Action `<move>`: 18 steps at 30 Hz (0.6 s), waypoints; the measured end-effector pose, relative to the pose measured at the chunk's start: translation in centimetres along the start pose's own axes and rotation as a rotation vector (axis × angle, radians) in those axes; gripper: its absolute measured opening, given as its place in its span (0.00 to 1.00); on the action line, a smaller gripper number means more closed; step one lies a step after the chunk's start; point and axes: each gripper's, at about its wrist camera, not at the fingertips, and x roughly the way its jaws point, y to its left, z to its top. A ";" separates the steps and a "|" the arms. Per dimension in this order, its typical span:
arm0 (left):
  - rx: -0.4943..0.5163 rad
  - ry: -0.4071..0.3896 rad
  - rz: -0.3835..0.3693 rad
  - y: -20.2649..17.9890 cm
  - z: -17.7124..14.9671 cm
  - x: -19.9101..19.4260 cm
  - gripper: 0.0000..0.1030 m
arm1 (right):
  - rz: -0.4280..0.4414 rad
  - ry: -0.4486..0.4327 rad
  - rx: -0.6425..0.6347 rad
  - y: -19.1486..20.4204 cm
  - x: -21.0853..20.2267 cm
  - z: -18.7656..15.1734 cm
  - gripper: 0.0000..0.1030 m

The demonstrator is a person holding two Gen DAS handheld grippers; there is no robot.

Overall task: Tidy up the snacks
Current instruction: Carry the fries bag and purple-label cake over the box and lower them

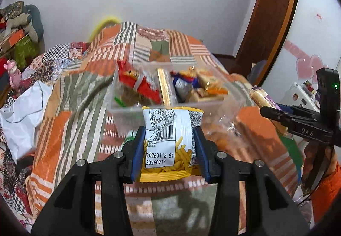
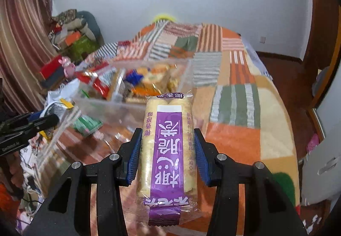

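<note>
1. The patchwork bed point(image 2: 245, 95) carries a clear divided box point(image 1: 127, 111); its left compartment holds red packets, the right one mixed small snacks
2. The left gripper point(image 1: 169, 150) is closed on a yellow fries bag point(image 1: 168, 142), held near the box
3. The right gripper point(image 2: 168, 155) clamps a purple wafer pack point(image 2: 168, 150)
4. Step, I judge: carrying both; next, lower each into a fitting compartment

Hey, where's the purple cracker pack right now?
The cracker pack is gripped in the right claw, held above the bedspread just short of the clear bin. In the left wrist view it shows at the right edge.
</note>
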 end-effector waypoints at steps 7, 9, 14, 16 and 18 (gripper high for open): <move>0.022 -0.057 0.007 -0.4 3.0 0.2 0.42 | 0.014 -0.059 -0.011 0.7 0.1 2.4 0.41; 0.028 -0.070 0.007 -0.3 3.7 0.4 0.42 | 0.017 -0.072 -0.012 0.9 0.1 3.0 0.41; 0.026 -0.092 0.025 -0.1 5.4 1.5 0.42 | 0.018 -0.095 -0.009 1.1 0.9 4.6 0.41; 0.023 -0.094 0.030 0.1 6.1 2.1 0.42 | 0.021 -0.102 -0.004 1.1 1.1 5.1 0.41; 0.018 -0.094 0.032 0.4 6.7 2.8 0.42 | 0.026 -0.107 0.001 1.2 1.5 5.7 0.41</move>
